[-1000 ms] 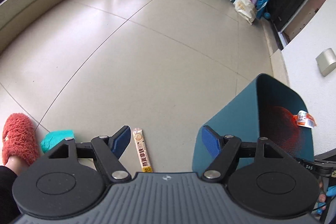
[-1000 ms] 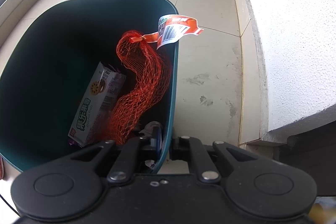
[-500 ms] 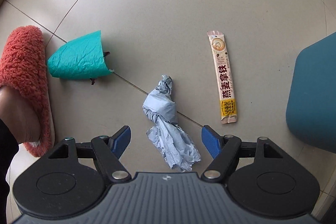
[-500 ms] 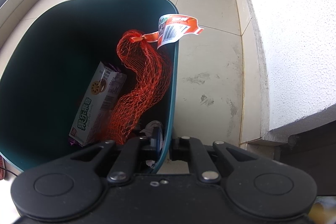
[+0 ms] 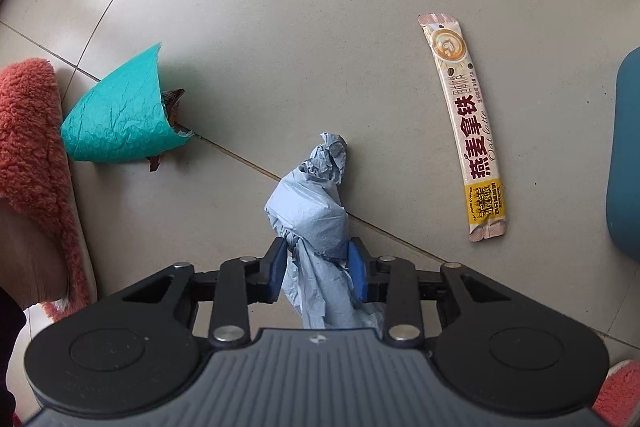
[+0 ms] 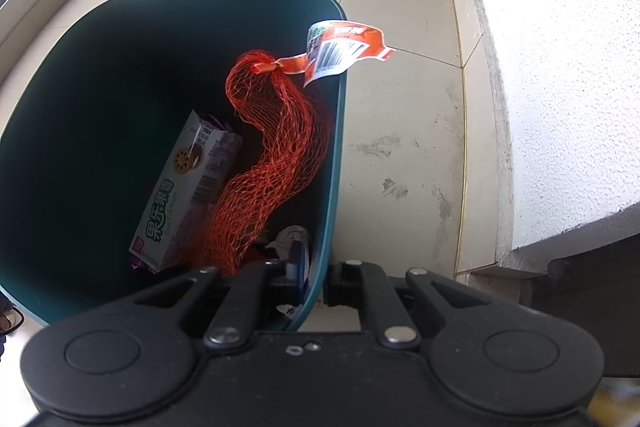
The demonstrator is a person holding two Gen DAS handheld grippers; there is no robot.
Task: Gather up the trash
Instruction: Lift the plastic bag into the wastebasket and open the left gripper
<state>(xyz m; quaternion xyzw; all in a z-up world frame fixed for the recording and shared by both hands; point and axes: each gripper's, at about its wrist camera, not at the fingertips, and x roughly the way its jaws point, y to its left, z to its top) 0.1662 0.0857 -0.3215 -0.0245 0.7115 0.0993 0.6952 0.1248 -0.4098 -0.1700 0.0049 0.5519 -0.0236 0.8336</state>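
On beige tiled floor: blue crumpled paper, coffee sachet (flat), teal wrapper, teal bin.

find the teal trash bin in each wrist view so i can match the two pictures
Left wrist: only a slice of the teal trash bin shows, at the right edge, beyond the coffee stick packet.
Right wrist: the bin fills the left and centre, its rim clamped in the right gripper.
Shared landmark: the beige tiled floor that the bin stands on.
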